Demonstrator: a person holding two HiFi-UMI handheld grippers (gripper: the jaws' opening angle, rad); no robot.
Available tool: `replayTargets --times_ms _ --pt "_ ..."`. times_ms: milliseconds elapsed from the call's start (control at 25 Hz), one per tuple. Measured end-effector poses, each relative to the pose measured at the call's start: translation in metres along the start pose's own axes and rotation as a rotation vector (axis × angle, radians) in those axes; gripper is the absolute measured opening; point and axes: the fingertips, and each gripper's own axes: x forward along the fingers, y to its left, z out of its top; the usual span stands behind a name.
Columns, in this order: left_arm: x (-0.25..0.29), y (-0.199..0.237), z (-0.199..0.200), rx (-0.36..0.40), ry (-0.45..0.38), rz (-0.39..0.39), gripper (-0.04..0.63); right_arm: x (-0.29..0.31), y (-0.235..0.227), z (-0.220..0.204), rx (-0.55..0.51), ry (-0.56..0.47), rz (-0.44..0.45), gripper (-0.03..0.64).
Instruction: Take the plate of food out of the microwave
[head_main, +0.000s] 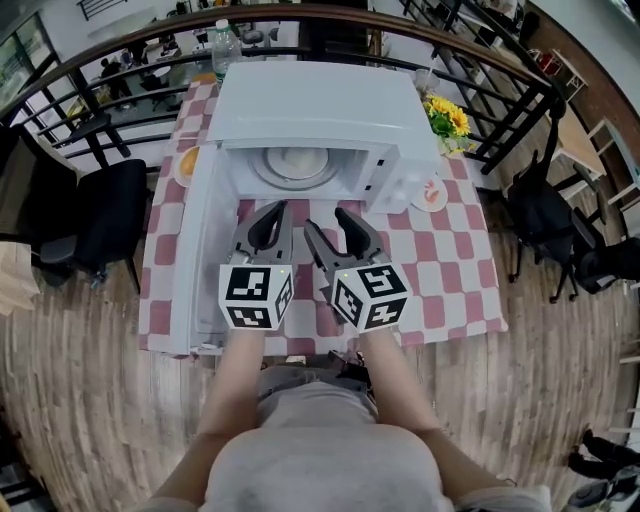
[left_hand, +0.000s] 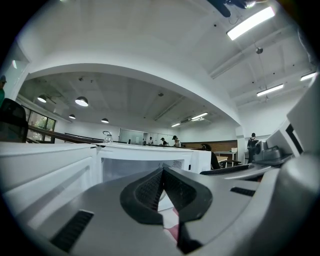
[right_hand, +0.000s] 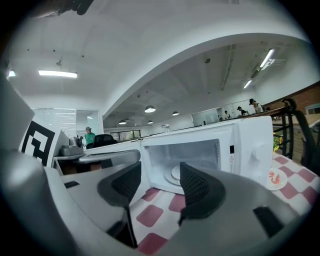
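A white microwave (head_main: 320, 110) stands on the red-and-white checked table (head_main: 450, 270), its door (head_main: 195, 250) swung open to the left. Inside the cavity lies a white plate (head_main: 295, 165) with pale food on it. The plate (right_hand: 176, 173) also shows in the right gripper view, straight ahead between the jaws but well beyond them. My left gripper (head_main: 279, 208) hovers over the table just before the opening, its pads pressed together with nothing in them (left_hand: 163, 185). Beside it, my right gripper (head_main: 328, 220) is open and empty (right_hand: 160, 172). Neither touches the plate.
A small plate with orange food (head_main: 187, 163) sits left of the microwave, behind the door. Right of the microwave is a saucer (head_main: 432, 193) and yellow flowers (head_main: 447, 117); a water bottle (head_main: 226, 45) stands behind. Dark chairs (head_main: 95, 215) and a railing surround the table.
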Motion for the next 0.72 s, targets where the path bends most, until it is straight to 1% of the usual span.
replayTargets --times_ms 80,160,200,240,320,360,400,480,600,640,720 --pt "0.004 0.002 -0.001 -0.001 -0.001 0.005 0.002 0.005 -0.005 -0.002 -0.009 0.004 0.009 0.298" --pt "0.007 0.005 -0.001 -0.001 -0.001 0.011 0.002 0.009 -0.007 -0.001 -0.065 0.003 0.027 0.313" --pt "0.008 0.006 -0.002 -0.001 0.001 0.015 0.002 0.012 -0.005 -0.003 -0.126 0.014 0.043 0.313" --pt "0.01 0.008 -0.003 -0.002 0.003 0.019 0.002 0.015 -0.001 -0.006 -0.209 0.039 0.065 0.313" --pt "0.012 0.013 -0.007 -0.01 0.009 0.029 0.002 0.023 0.008 -0.016 -0.373 0.107 0.112 0.311" --pt "0.013 0.016 -0.009 -0.017 0.013 0.035 0.002 0.028 0.012 -0.02 -0.412 0.13 0.131 0.311" --pt "0.014 0.019 -0.011 -0.022 0.017 0.041 0.002 0.032 0.013 -0.022 -0.413 0.138 0.141 0.31" --pt "0.015 0.023 -0.015 -0.027 0.026 0.049 0.002 0.041 0.007 -0.024 -0.342 0.131 0.132 0.308" --pt "0.016 0.027 -0.02 -0.029 0.035 0.059 0.002 0.055 -0.014 -0.03 -0.176 0.126 0.076 0.308" --pt "0.016 0.029 -0.021 -0.029 0.037 0.064 0.002 0.06 -0.021 -0.033 -0.1 0.125 0.061 0.308" --pt "0.016 0.033 -0.022 -0.028 0.042 0.072 0.002 0.068 -0.035 -0.04 0.092 0.125 0.037 0.31"
